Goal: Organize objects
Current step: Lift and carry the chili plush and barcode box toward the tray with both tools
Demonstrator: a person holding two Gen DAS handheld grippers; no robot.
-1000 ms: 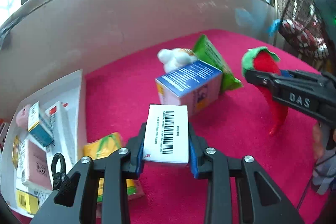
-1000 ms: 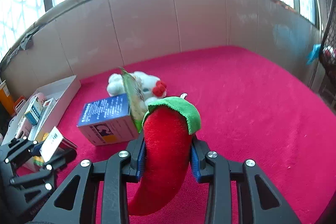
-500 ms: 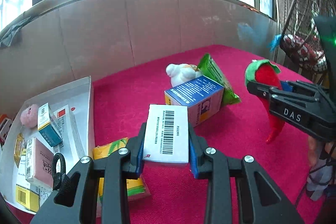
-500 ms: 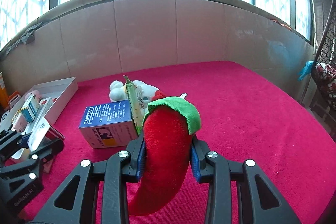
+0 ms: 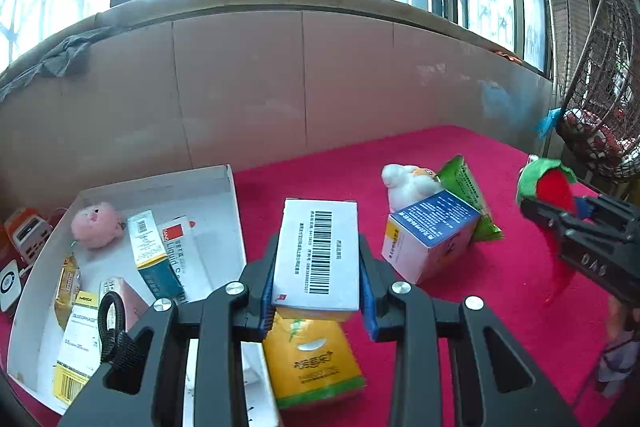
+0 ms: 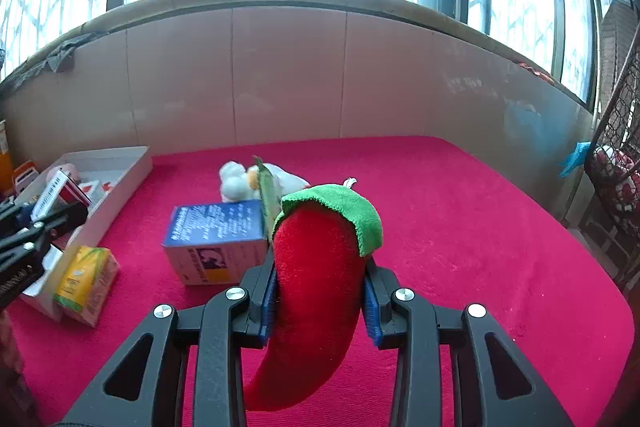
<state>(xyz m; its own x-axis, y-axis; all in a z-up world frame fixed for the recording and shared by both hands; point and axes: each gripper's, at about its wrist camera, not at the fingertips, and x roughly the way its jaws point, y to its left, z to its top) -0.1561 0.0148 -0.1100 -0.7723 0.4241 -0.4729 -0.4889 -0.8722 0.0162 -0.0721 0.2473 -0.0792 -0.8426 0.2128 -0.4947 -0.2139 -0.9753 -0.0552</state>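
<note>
1. The left tongs [image 5: 318, 277] are gripping one white barcode box [image 5: 316, 253] between their blue pads, holding it above the red surface [image 5: 460, 327], just right of the tray [image 5: 236, 223].
2. The right tongs [image 6: 320, 301] are clamping one plush red chili [image 6: 316, 291] with a green cap; its tip is hanging below the pads, above the surface, and in the left view it is sitting far right of the tray.
3. One white tray is lying at the left edge of the surface, against the wall side.
4. Inside the tray are lying one pink plush [image 5: 96, 225] at the far end and several small cartons beside it; at least five are showing, among them a teal-and-white one [image 5: 150, 255] and a white one with a red square [image 5: 184, 255]. The exact count is hard to tell, since the tongs are covering the near end.
5. One yellow-green carton [image 5: 312, 359] is lying on the surface just outside the tray's right wall, under the held box in the left view.
6. One blue-topped box [image 5: 430, 235] is standing on the surface, well right of the tray.
7. One green packet [image 5: 468, 195] is leaning against the far side of that box.
8. One white plush [image 5: 404, 181] is lying behind the box, touching the packet.
</note>
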